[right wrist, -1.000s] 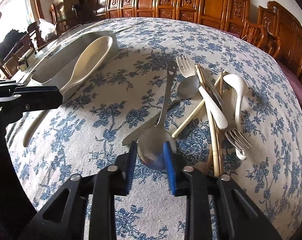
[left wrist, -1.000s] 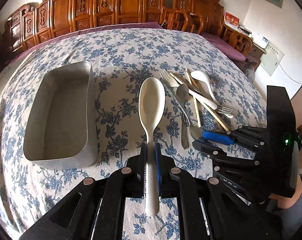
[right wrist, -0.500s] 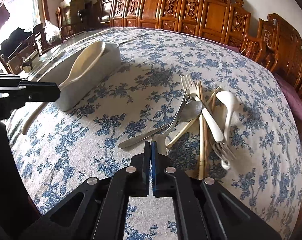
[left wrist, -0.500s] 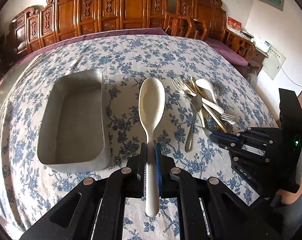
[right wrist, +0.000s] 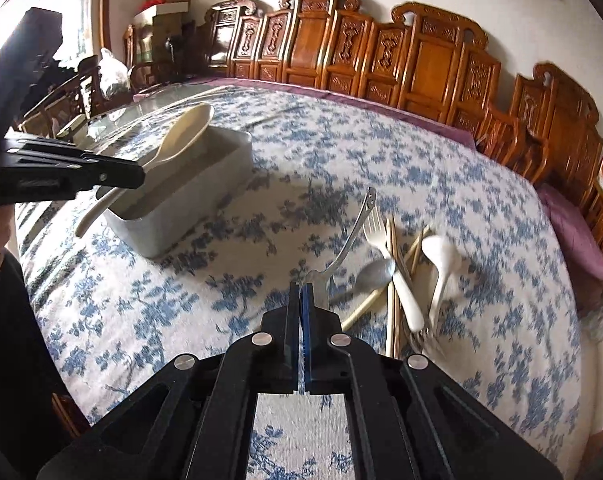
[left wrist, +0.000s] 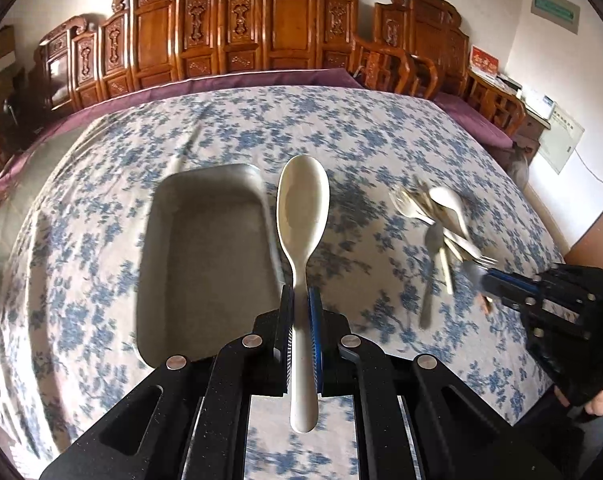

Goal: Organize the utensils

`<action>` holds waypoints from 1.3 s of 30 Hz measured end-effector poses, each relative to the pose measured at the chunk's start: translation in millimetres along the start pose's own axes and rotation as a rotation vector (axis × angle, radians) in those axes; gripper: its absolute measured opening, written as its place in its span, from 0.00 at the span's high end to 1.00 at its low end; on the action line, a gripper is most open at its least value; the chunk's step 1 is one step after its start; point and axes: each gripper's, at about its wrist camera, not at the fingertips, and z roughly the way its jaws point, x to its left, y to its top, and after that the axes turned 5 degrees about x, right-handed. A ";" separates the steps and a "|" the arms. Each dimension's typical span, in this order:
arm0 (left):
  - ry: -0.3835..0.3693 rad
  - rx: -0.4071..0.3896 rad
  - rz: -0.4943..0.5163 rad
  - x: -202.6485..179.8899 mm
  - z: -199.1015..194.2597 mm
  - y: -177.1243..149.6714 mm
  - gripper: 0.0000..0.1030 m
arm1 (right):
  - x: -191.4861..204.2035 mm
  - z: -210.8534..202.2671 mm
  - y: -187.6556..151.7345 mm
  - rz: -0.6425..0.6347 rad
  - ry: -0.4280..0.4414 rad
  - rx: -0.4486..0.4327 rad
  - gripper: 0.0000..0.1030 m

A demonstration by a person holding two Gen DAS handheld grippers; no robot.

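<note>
Left gripper [left wrist: 300, 312]: jaws clamped on paddle [left wrist: 302, 216], now nearer the tin [left wrist: 205, 256]. Right gripper [right wrist: 301, 300]: newly closed on spoon [right wrist: 341, 240], lifted; both tin-bound next, I judge.

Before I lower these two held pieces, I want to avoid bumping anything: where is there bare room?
The metal tray has nothing lying in it. Bare cloth runs between its right wall and the utensil pile, and across the tablecloth toward the chairs. It is crowded at the pile: forks, spoons and chopsticks overlap.
</note>
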 end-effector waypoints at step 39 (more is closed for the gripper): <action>0.076 -0.017 -0.143 114.4 19.6 32.2 0.80 | 108.3 30.0 111.8 -0.113 0.206 -0.056 0.98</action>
